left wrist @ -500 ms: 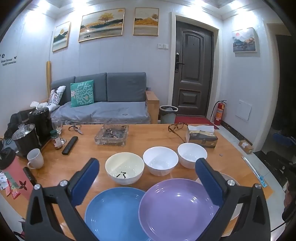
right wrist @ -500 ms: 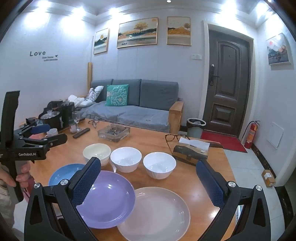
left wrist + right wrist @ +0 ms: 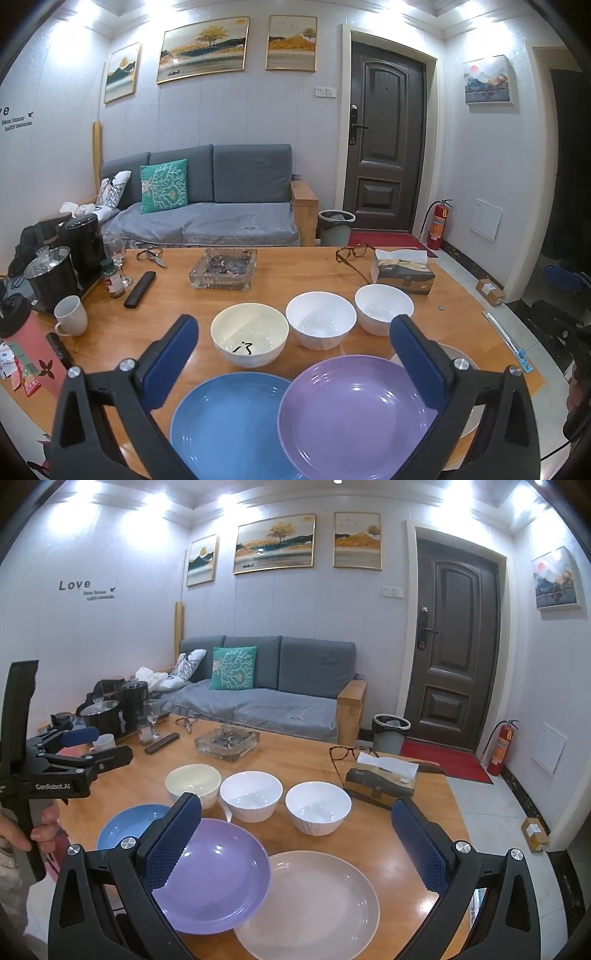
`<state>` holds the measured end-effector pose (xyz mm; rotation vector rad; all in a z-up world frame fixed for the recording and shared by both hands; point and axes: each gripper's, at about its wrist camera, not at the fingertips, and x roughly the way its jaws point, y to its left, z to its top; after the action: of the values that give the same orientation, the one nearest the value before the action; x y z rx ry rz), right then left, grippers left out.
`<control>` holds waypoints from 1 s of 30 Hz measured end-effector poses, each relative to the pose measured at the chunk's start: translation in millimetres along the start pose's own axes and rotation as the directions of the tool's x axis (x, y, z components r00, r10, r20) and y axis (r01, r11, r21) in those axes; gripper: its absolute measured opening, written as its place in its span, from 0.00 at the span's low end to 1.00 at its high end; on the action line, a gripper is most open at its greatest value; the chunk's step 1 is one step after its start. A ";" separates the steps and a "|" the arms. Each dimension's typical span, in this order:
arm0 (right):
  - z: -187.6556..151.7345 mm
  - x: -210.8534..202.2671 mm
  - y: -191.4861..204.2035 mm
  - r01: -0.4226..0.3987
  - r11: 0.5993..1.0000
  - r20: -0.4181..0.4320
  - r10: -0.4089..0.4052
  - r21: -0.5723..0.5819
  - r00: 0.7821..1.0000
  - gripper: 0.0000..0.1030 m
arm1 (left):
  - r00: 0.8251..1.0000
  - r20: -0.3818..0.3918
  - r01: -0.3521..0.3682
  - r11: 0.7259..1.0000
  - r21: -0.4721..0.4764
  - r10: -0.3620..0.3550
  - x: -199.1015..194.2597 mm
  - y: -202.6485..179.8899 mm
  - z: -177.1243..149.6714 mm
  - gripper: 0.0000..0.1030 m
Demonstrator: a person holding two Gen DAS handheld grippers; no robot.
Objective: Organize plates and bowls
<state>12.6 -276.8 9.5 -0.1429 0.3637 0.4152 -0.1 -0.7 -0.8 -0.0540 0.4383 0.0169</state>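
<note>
Three plates lie along the near edge of the wooden table (image 3: 288,266): a blue plate (image 3: 229,424), a purple plate (image 3: 354,413) overlapping it, and a pale pink plate (image 3: 314,901) partly under the purple one. Behind them stand a cream bowl (image 3: 249,332) and two white bowls (image 3: 320,323) (image 3: 382,306) in a row. My left gripper (image 3: 295,354) hovers open above the blue and purple plates, nothing between its fingers. My right gripper (image 3: 295,834) hangs open over the purple plate (image 3: 214,875) and the pink one, holding nothing. In the right wrist view the left gripper (image 3: 99,746) shows at the left, held by a hand.
A glass ashtray (image 3: 223,271), a remote (image 3: 139,284), glasses (image 3: 352,254) and a tissue box (image 3: 402,273) lie behind the bowls. A mug (image 3: 72,315), spice jar, wine glass and kettles crowd the left side. The table's right edge drops to a tiled floor.
</note>
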 end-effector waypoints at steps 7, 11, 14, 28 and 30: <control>-0.1 0.5 0.2 0.001 1.000 -0.001 -0.001 0.000 1.000 0.99 | 1.000 -0.002 0.001 1.000 0.000 -0.001 0.2 0.7 -0.1 1.00; 0.0 0.7 0.4 0.001 1.000 -0.002 -0.001 -0.001 1.000 0.99 | 1.000 -0.006 0.001 1.000 -0.003 -0.001 0.0 1.4 -0.7 1.00; 0.1 0.7 0.2 0.001 1.000 -0.002 -0.001 0.000 1.000 0.99 | 1.000 -0.009 0.002 1.000 -0.001 -0.002 1.1 1.2 0.0 1.00; -1.2 1.0 -1.1 0.003 1.000 -0.010 -0.003 -0.003 1.000 0.99 | 0.999 -0.021 0.029 1.000 -0.003 -0.029 5.5 1.8 -3.8 1.00; -4.3 2.1 -1.8 0.002 1.000 -0.010 -0.002 -0.003 1.000 0.99 | 0.999 -0.023 0.031 1.000 -0.004 -0.031 6.1 2.4 -4.0 1.00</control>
<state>13.7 -278.5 4.8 -0.1485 0.3732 0.4135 3.7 1.5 -7.1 -0.0643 0.4607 -0.0138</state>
